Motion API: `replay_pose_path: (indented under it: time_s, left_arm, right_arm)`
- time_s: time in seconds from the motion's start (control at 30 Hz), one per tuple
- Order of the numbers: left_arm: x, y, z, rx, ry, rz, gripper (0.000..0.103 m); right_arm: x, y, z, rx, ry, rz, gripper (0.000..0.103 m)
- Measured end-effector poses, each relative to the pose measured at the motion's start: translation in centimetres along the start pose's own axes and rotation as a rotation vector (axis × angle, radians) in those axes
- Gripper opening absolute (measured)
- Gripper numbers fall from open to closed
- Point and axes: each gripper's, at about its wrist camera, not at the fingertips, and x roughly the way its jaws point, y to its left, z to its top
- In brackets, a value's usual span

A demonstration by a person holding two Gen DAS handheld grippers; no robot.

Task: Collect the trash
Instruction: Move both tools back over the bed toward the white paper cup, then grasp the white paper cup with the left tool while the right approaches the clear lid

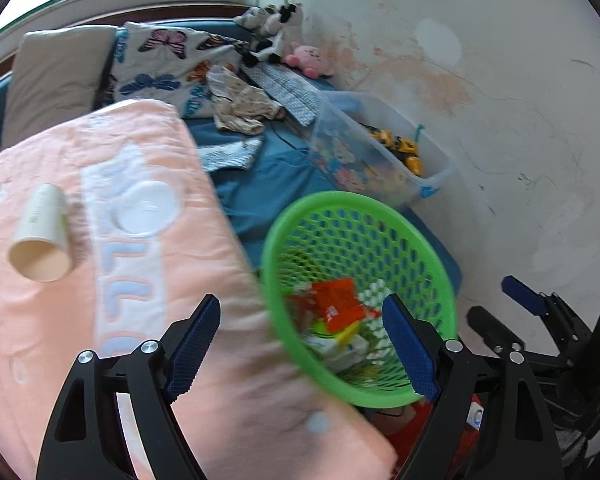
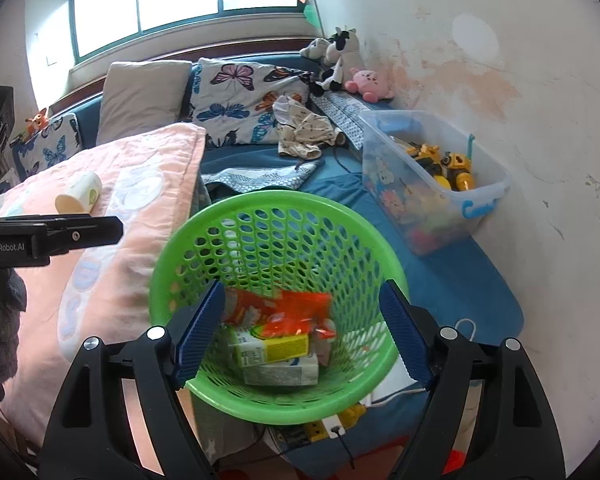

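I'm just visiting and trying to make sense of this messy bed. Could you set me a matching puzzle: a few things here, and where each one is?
Things:
1. paper cup
2. orange wrapper
3. yellow toy trucks
4. pink plush toy

Places:
A. in the clear plastic tub
B. against the wall at the bed's far corner
C. lying on the pink blanket
D. in the green basket

Pairs: 1-C, 2-D, 3-A, 4-B

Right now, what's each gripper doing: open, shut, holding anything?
Left gripper: open, holding nothing.
Right gripper: open, empty, above the green basket.
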Motion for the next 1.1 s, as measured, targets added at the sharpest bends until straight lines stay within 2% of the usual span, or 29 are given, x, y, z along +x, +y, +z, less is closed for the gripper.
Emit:
replay_pose_path:
  time_s: [0.23,0.5,0.6,0.7,0.87,1.1]
  left_arm:
    - [-2.1,4.9,0.9,-0.045,-0.047,0.149,0.080]
    - [-4.0,13.0,3.3,-0.172,-0.091,0.346,0.080]
    - [-3.9,15.3,4.3,-0.194,-0.084,0.386,0.080]
    - [-3.4,17.4,5.1,-0.217,-0.071,0.406,0.080]
    - [-1.7,20.4,5.9,-0.257,-0.017,0.398,0.082]
    - [1.3,22.5,5.9,-0.305,0.052,0.373,0.085]
  right_arm:
    - [0.9,2.0,1.0,-0.018,0.008,0.051,0.079]
    - [1.8,4.9,2.9,-0.039,0.012,0.132,0.080]
    - [2.5,6.1,4.0,-0.048,0.012,0.158,0.080]
    - [3.2,7.1,5.1,-0.056,0.012,0.181,0.080]
    - [4.8,8.5,6.7,-0.059,0.019,0.223,0.080]
    - [7.1,10.4,8.4,-0.087,0.029,0.258,0.082]
